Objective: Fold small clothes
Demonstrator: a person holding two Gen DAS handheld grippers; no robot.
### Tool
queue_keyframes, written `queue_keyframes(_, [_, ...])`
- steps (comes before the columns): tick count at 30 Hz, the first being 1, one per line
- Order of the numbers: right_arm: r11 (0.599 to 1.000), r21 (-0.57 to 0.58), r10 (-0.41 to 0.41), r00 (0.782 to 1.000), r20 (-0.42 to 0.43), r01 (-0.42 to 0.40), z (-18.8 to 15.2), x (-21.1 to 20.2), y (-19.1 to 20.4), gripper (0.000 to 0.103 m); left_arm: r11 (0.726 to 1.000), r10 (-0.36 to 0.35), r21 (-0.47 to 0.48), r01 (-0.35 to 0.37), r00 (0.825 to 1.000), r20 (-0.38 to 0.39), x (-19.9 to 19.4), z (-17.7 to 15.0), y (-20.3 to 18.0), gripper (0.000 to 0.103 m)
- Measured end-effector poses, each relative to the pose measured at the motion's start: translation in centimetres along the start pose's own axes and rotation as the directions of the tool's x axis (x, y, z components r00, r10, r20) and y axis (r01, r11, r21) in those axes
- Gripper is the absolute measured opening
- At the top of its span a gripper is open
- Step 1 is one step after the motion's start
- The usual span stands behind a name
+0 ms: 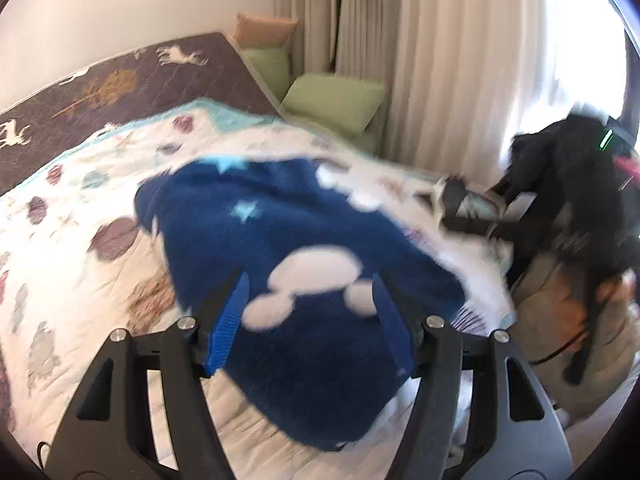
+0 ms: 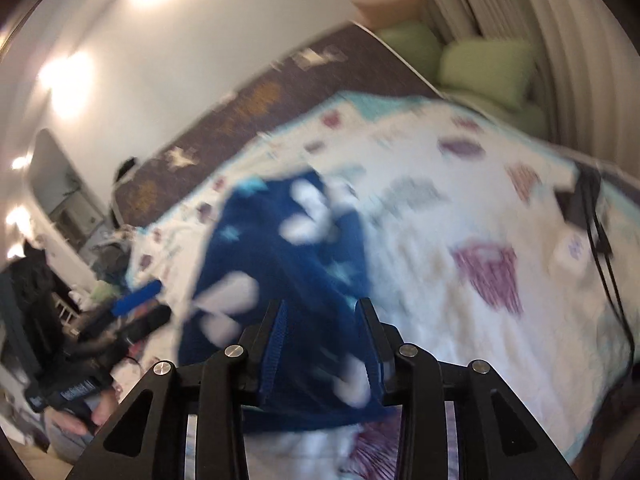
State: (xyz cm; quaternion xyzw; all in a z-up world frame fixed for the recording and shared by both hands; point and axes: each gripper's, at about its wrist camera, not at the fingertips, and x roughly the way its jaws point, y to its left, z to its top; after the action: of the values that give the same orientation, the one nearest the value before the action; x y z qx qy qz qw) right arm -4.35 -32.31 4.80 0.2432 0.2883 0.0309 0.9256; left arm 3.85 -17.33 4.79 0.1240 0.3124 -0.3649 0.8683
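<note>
A dark blue fleece garment (image 1: 280, 220) (image 2: 280, 248) with white clouds and pale stars lies bunched on the quilted bed. In the left wrist view, my left gripper (image 1: 310, 288) hovers over its near end, jaws wide apart and the cloth showing in the gap. The right wrist view shows that left gripper (image 2: 144, 308) just off the garment's left edge with nothing gripped. My right gripper (image 2: 322, 312) stands over the near right part, jaws parted. Seen from the left wrist, the right gripper (image 1: 452, 208) sits over white quilt, clear of the blue cloth. Both views are motion-blurred.
The white patterned quilt (image 1: 80, 240) (image 2: 460, 208) covers a dark bedspread (image 1: 120, 80) with deer and trees. Green pillows (image 1: 332, 100) lie by the curtains (image 1: 440, 60). A black cable and small dark device (image 2: 584, 200) rest on the bed's right side. A person's hand (image 2: 92, 412) holds the left gripper.
</note>
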Motion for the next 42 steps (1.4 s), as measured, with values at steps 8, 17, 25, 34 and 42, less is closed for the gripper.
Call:
queue_keyframes(8, [0.996,0.069,-0.045,0.967,-0.252,0.065,-5.4,8.5,-1.8,0.030,0.997,0.078,0.027,-0.075,0.990,-0.115,4.5,-4.5,-0.3,0.069])
queue_keyframes(17, [0.999,-0.004,-0.051,0.986,-0.157,0.051,-0.7,4.4,0.1,0.031,0.997,-0.030,-0.073,0.025,0.997,-0.069,1.1,-0.9,2.3,0.069])
queue_keyframes(25, [0.994,-0.092,0.041,0.994,-0.105,-0.051,5.8,7.5,4.0,0.032,0.990,0.009,-0.141,-0.010,1.000,-0.008,4.1,5.6,6.7,0.075])
queue_keyframes(34, [0.996,-0.085,-0.057,0.973,-0.225,0.038,8.4,18.6,1.2,0.027,0.965,0.072,-0.239,-0.107,0.986,-0.150,15.4,6.0,12.2,0.077])
queue_keyframes(42, [0.999,-0.023,-0.044,0.970,-0.240,0.040,5.7,21.9,-2.0,0.025,0.968,0.097,-0.221,-0.118,0.990,-0.103,17.5,3.2,12.3,0.079])
